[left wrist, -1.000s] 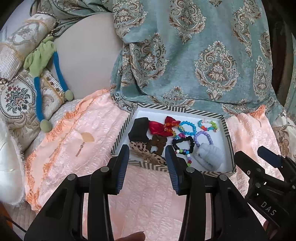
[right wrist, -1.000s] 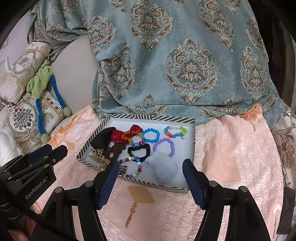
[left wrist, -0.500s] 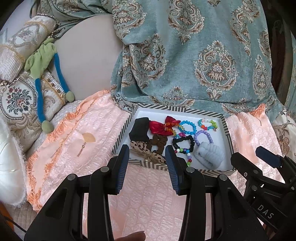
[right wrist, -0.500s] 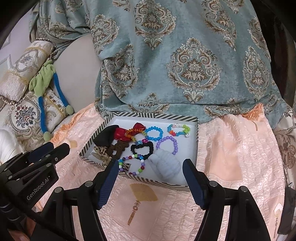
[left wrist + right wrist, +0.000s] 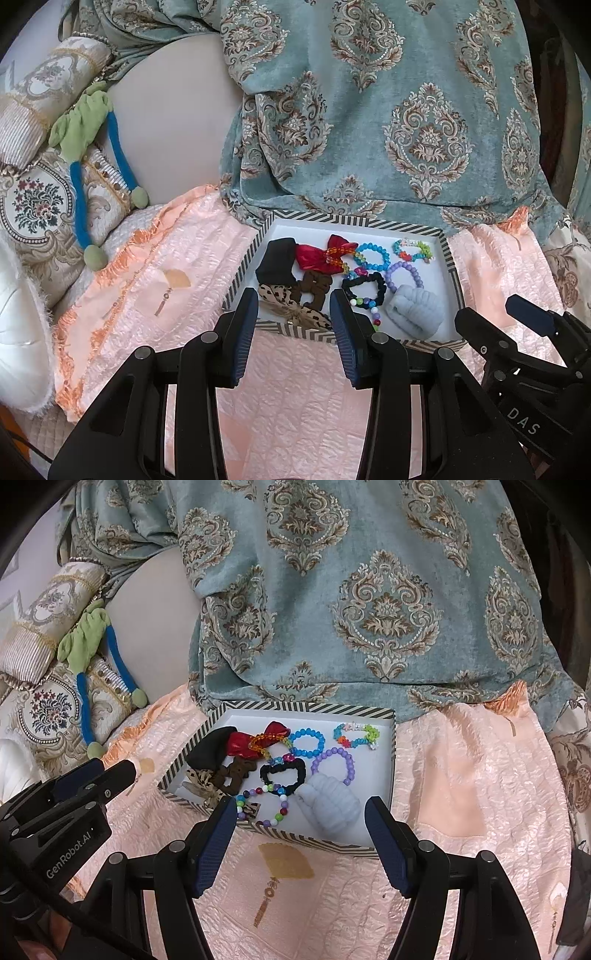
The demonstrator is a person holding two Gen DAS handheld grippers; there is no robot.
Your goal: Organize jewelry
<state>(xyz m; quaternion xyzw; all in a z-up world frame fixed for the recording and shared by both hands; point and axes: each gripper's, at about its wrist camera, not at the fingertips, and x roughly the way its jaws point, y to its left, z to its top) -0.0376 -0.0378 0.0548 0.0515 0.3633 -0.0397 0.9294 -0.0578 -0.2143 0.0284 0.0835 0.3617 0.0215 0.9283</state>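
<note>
- Your L tongs & R tongs: both agape, nothing gripped.
- Striped tray ahead, bracelets/scrunchies inside.
- Teal drape overhangs tray's far edge.

I see only a slight view shift: the striped tray sits a touch further toward 12 o'clock in my right wrist view than a second ago. Its contents lie unmoved.

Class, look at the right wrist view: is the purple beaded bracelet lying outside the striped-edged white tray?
No, the purple beaded bracelet lies inside the striped-edged white tray, just behind the pale blue knitted bundle.
</note>
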